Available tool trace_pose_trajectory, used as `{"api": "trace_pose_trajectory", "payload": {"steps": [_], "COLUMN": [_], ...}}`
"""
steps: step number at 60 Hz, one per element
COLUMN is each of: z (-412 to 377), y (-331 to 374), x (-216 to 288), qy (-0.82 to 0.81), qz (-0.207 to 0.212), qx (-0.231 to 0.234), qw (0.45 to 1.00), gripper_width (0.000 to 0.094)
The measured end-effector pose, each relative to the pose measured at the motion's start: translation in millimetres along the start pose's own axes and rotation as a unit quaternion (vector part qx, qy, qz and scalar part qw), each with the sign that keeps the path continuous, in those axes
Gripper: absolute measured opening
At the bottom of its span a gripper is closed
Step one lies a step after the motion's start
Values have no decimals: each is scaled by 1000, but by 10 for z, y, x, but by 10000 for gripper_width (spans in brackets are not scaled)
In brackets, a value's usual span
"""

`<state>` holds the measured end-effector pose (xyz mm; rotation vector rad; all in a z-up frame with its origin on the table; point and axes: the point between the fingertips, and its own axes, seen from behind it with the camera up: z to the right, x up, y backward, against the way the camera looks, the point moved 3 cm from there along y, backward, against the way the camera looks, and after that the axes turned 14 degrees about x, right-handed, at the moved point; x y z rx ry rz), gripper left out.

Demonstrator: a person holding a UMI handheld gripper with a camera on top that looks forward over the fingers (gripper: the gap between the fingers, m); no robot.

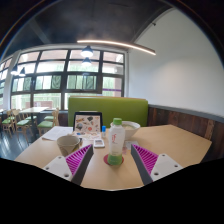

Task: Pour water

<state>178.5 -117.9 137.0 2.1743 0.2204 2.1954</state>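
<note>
Okay, my gripper [110, 163] hangs low over a light wood counter [175, 140], jaws spread wide. Purple pads show on both fingers [78, 162], facing inward.

Bottle [116, 141]: clear plastic, white cap, green around the base, upright on the counter. It stands between the fingers near their tips, with a gap on each side; neither pad touches it. It rests on its own.

Cup [69, 144]: grey-beige, upright, on the counter beyond the left finger and left of the bottle, apart from it. I can't tell what's inside.

Tablet [87, 122]: propped upright behind the bottle and cup, screen showing a picture with colours; detail is too small to read. Small white item [99, 143] lies flat on the counter between cup and bottle; I can't tell what it is.

Bowl [130, 126]: pale, behind the bottle to the right, only partly seen.

Behind the counter is a green sofa [110, 106], back against a big window wall [60, 75] with dark frames. More tables and chairs [25, 117] sit far off at the left by the windows. White wall [175, 70] at right, with a dark wood panel along its bottom. A long light strip [118, 46] and a round lamp [87, 52] hang from the dark ceiling.
</note>
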Motion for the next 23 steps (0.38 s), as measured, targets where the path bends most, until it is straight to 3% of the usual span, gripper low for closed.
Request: {"api": "trace_pose_trajectory", "payload": {"steps": [12,23], "z": [-367,-463], "y": [1010,1413], "x": [-81,-119], "qy": [-23,-3], "qz": [10,18], "qx": [12,0], "qw": [1000,1000], "gripper_width": [831,831]}}
